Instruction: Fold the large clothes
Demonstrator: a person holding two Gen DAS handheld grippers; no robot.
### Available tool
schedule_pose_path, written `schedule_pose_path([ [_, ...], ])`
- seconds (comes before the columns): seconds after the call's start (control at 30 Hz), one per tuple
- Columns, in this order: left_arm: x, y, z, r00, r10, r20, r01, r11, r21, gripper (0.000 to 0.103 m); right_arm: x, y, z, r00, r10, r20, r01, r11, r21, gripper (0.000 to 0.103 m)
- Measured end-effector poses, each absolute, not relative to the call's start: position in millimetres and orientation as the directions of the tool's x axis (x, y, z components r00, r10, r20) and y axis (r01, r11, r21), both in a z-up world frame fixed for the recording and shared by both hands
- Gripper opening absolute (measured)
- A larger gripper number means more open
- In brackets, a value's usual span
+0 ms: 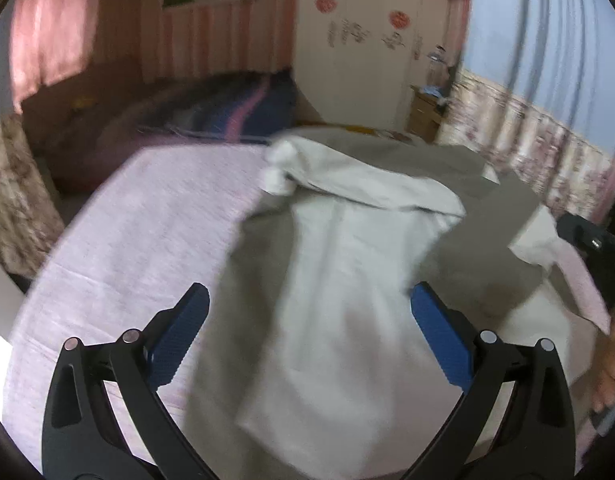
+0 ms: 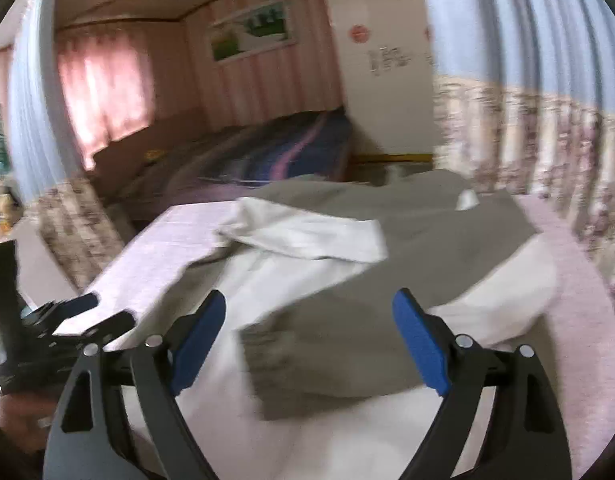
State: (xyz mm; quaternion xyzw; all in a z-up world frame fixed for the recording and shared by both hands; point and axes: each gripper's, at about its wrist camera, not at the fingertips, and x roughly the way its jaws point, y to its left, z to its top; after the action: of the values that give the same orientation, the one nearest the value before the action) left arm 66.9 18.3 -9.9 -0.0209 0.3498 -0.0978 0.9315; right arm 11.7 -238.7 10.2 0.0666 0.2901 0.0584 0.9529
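Note:
A large garment in white and grey-beige cloth (image 1: 339, 264) lies spread and partly folded over on a pink bedsheet (image 1: 139, 240). Its white part (image 2: 307, 236) is folded across the grey part (image 2: 387, 240). My left gripper (image 1: 309, 332) is open and empty, held above the near white cloth. My right gripper (image 2: 309, 332) is open and empty above the grey panel. The left gripper also shows at the left edge of the right wrist view (image 2: 67, 320), and the right gripper at the right edge of the left wrist view (image 1: 595, 248).
A second bed with a striped blue and pink cover (image 1: 235, 116) stands behind. A white wardrobe (image 1: 367, 40) is at the back, a small wooden cabinet (image 1: 423, 112) beside it. Floral and blue curtains (image 2: 527, 120) hang at the right.

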Motion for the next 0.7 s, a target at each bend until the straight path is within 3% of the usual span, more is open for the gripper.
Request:
schedule_pose_path([
  [0.13,71,-18,-27,0.705,-0.237,-0.668,0.209,0.970,-0.124,0.100,13,-275,10,0.828,0.079,-0.555,0.009,0.988,0.154,0.086],
  [0.3,88,-54,-45,0.660,-0.265,-0.703,0.205,0.964,-0.171,0.100,1,-302,6,0.834,-0.048,-0.550,0.081,0.996,0.037,0.087],
  [0.6,124,-125,-87,0.518,-0.323,-0.792,0.216,0.945,-0.244,0.098,-4,-350,-9,0.810,-0.077,-0.581,0.137,0.989,0.060,0.088],
  [0.63,126,-130,-89,0.525,-0.330,-0.785,0.223,0.943,-0.247,0.083,-6,-352,-10,0.808,-0.081,-0.583,0.141,0.988,0.060,0.088],
  [0.67,126,-131,-87,0.552,-0.310,-0.774,0.218,0.950,-0.225,0.048,-5,-355,-11,0.805,-0.079,-0.588,0.141,0.988,0.060,0.089],
  [0.7,127,-130,-82,0.564,-0.325,-0.759,0.234,0.944,-0.231,0.034,-6,-356,-12,0.803,-0.078,-0.591,0.139,0.989,0.058,0.089],
])
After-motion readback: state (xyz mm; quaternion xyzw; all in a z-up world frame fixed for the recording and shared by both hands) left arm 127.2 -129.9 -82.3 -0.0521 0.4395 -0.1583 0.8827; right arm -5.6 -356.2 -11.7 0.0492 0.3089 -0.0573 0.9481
